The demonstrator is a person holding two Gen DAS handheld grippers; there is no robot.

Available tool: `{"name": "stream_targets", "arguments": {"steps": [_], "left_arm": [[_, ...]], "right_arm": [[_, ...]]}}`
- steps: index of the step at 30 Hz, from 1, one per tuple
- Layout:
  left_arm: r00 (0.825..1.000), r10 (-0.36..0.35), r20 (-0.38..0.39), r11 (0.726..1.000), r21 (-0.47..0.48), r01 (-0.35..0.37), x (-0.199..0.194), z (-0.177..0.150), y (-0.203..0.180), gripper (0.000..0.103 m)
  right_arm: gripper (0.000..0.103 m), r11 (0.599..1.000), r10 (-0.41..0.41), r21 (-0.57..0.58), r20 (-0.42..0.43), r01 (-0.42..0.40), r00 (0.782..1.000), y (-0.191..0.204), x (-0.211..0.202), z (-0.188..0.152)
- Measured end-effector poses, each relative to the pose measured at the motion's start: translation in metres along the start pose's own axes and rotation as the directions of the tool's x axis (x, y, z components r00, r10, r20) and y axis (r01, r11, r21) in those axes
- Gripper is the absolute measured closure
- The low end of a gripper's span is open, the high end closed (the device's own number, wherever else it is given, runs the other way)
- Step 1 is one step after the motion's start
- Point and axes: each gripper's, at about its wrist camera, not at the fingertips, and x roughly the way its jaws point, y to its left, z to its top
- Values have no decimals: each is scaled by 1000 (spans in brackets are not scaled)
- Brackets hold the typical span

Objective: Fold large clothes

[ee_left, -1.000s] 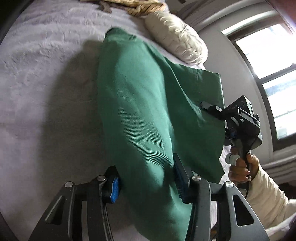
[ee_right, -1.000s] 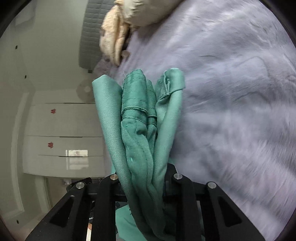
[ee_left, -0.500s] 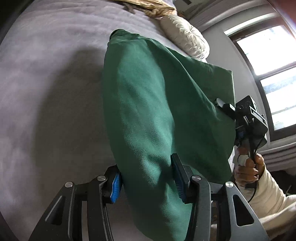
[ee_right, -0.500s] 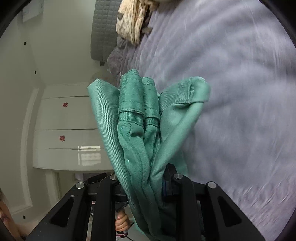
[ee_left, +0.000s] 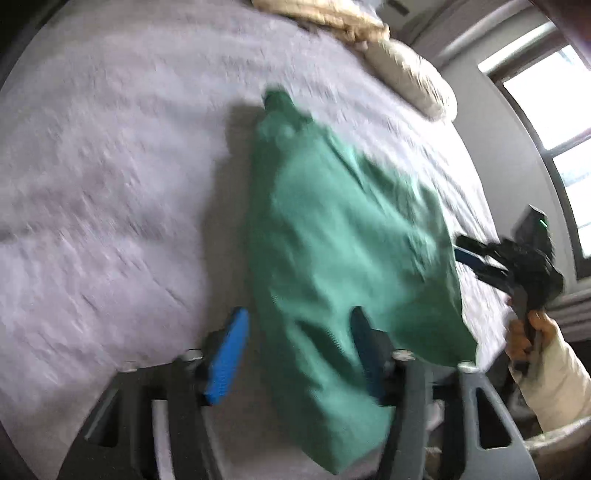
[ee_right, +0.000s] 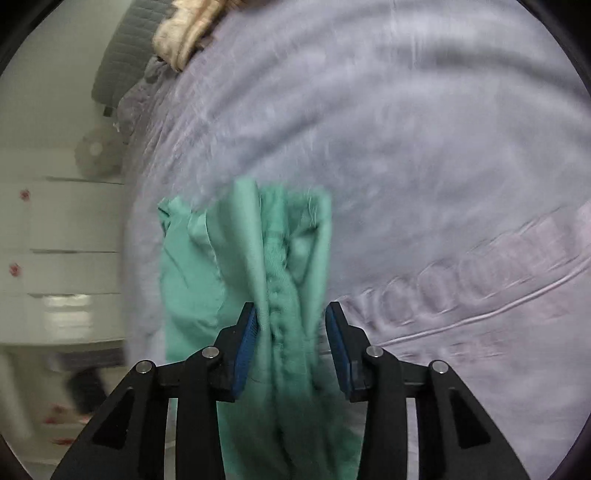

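Note:
A large green garment (ee_left: 332,236) lies folded lengthwise on the grey bedspread (ee_left: 110,184). My left gripper (ee_left: 299,350) is open; its blue pads (ee_left: 227,354) stand apart on either side of the garment's near end. My right gripper (ee_right: 291,332) is open too, its pads spread around the bunched green cloth (ee_right: 280,280), which rests loose between them. In the left wrist view the right gripper (ee_left: 476,258) shows at the garment's right edge, held by a hand. Both views are motion-blurred.
A cream pillow (ee_left: 410,81) and a beige blanket (ee_left: 332,18) lie at the head of the bed. A window (ee_left: 554,129) is on the right. White drawers (ee_right: 55,258) and a grey headboard (ee_right: 125,55) show left of the bed (ee_right: 406,166).
Both grippers have opened and let go of the green garment. The garment has dropped onto the bedspread, and both grippers are pulling back from it.

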Motion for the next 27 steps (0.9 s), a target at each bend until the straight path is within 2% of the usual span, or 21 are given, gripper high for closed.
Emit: {"name": "stream_targets", "arguments": {"steps": [2, 4, 5, 6, 8, 9, 11, 13, 18, 20, 21, 27], "left_arm": [[998, 35, 48, 999, -5, -35, -1, 15, 8, 36], [996, 46, 74, 999, -17, -45, 8, 29, 10, 36], [995, 60, 79, 998, -19, -58, 19, 37, 8, 36], [995, 66, 75, 998, -14, -65, 27, 40, 3, 37], [995, 85, 54, 996, 4, -85, 46, 41, -4, 36], [995, 96, 40, 995, 16, -96, 53, 37, -5, 36], [992, 122, 12, 992, 40, -123, 69, 28, -10, 36], [989, 147, 9, 988, 53, -148, 81, 24, -16, 36], [981, 195, -4, 977, 94, -193, 55, 13, -19, 36], [981, 192, 5, 975, 111, -192, 35, 5, -19, 36], [983, 185, 4, 977, 112, -184, 26, 1, -18, 36], [983, 170, -68, 976, 150, -159, 3, -44, -22, 36]], "right_arm": [[59, 999, 27, -42, 28, -26, 999, 16, -4, 6], [58, 997, 17, -73, 3, -17, 1000, 23, 3, 6], [65, 994, 2, -107, -17, -4, 1000, 31, 11, 8], [103, 991, -22, -136, -16, 20, 1000, 32, 15, 9], [100, 975, -125, -187, 4, 123, 992, 34, 22, 15], [100, 975, -141, -175, -11, 137, 990, 22, 28, 16], [101, 988, -129, -91, -62, 123, 990, -15, 41, 12], [103, 992, -111, -69, -71, 107, 991, -30, 48, 10], [101, 995, -85, -52, -75, 81, 994, -35, 24, 2], [94, 995, -88, -58, -71, 84, 994, -34, -1, -7], [94, 994, -88, -68, -66, 83, 994, -31, -10, -12], [94, 991, -33, -133, -80, 22, 996, -2, -59, -66]]}}
